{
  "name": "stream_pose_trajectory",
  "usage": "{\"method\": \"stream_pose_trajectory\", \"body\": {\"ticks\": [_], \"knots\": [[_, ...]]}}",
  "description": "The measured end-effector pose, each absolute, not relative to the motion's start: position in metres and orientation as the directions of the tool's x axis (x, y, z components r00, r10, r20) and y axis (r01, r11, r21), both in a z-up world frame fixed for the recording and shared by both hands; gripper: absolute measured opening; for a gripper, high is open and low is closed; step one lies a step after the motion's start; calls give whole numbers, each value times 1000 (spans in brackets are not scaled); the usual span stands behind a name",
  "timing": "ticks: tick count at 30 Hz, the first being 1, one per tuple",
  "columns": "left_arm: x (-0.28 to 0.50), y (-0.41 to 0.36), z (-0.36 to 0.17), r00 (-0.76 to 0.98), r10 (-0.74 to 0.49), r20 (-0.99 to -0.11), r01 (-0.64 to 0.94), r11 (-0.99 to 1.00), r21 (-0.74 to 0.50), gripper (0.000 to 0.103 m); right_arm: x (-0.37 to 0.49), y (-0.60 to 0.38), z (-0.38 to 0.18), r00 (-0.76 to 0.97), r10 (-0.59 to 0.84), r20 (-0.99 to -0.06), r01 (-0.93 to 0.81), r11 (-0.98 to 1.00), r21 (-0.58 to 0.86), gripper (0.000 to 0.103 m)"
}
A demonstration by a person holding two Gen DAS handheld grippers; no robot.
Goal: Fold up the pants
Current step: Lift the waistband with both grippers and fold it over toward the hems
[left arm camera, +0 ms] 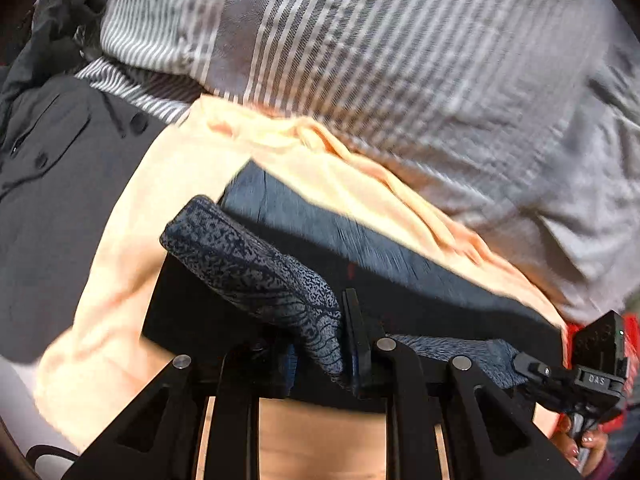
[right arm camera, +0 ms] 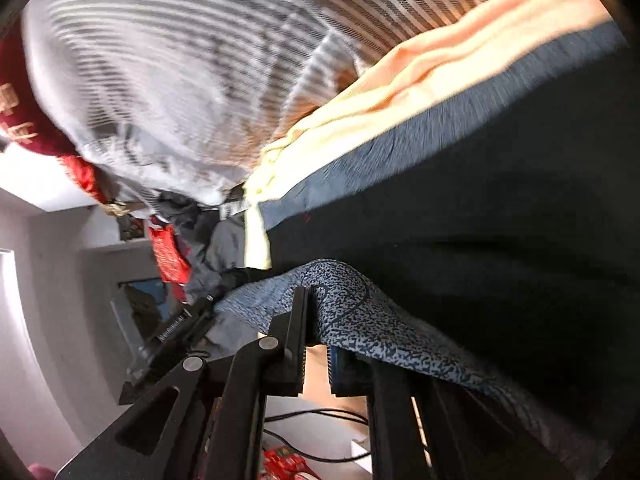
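The left gripper [left arm camera: 352,344] is clamping its jaws on the speckled blue waistband of the pants [left arm camera: 248,264], which is bunching toward ten o'clock from the jaws in the left wrist view. The dark body of the pants is spreading toward three o'clock over a peach cloth [left arm camera: 132,240]. At twelve o'clock, striped grey bedding [left arm camera: 380,60] is lying beyond the cloth; at nine o'clock a dark buttoned garment [left arm camera: 52,184] is resting beside it. The right gripper [right arm camera: 316,320] is pinching the same waistband with its jaws closed on it, the pants [right arm camera: 480,240] hanging toward three o'clock. A hand [left arm camera: 580,444] is showing at five o'clock in the left wrist view.
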State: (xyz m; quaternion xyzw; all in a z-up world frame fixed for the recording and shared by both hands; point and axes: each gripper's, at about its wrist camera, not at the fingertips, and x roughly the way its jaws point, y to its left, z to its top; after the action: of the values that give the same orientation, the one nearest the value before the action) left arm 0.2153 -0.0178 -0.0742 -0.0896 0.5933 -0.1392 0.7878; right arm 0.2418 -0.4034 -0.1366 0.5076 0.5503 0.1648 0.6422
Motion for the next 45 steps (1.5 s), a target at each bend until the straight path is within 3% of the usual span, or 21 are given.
{"method": "stream_pose_trajectory", "body": {"ticks": [6, 11, 13, 15, 16, 21, 25, 26, 27, 29, 35, 45], "knots": [[255, -44, -118, 227, -229, -946, 59, 973, -222, 34, 298, -414, -198, 257, 763, -594, 398, 477, 784, 11], [262, -38, -112, 207, -240, -948, 32, 970, -239, 35, 311, -415, -214, 217, 778, -590, 434, 465, 772, 15], [260, -31, -97, 232, -234, -944, 28, 972, -234, 35, 313, -418, -203, 212, 777, -593, 408, 481, 776, 32], [256, -23, -75, 271, -188, -944, 33, 982, -186, 47, 312, -419, -183, 240, 773, -588, 377, 484, 790, 69], [253, -22, -66, 296, -159, -942, 39, 987, -154, 58, 308, -422, -169, 270, 758, -594, 358, 494, 792, 72], [235, -51, -69, 273, -101, -957, 166, 984, -56, 58, 284, -414, -129, 286, 782, -554, 223, 508, 832, 71], [222, -91, -121, 186, -28, -982, 231, 973, 16, 58, 272, -393, -166, 153, 731, -665, 250, 622, 742, 71], [221, -99, -137, 170, 9, -985, 236, 970, 50, 58, 271, -393, -177, 132, 689, -713, 262, 669, 695, 67], [219, -106, -144, 182, 40, -982, 244, 966, 84, 58, 270, -396, -185, 123, 661, -740, 278, 693, 665, 54], [216, -114, -143, 212, 71, -975, 273, 953, 129, 58, 264, -410, -180, 175, 688, -705, 313, 640, 702, 48], [200, -118, -118, 166, 9, -986, 350, 934, 68, 58, 207, -451, -125, 319, 575, -753, 298, 694, 656, 67], [80, -191, -99, -49, -162, -986, 675, 722, -152, 58, 17, -502, -101, 408, 362, -838, 603, 582, 545, 67]]}}
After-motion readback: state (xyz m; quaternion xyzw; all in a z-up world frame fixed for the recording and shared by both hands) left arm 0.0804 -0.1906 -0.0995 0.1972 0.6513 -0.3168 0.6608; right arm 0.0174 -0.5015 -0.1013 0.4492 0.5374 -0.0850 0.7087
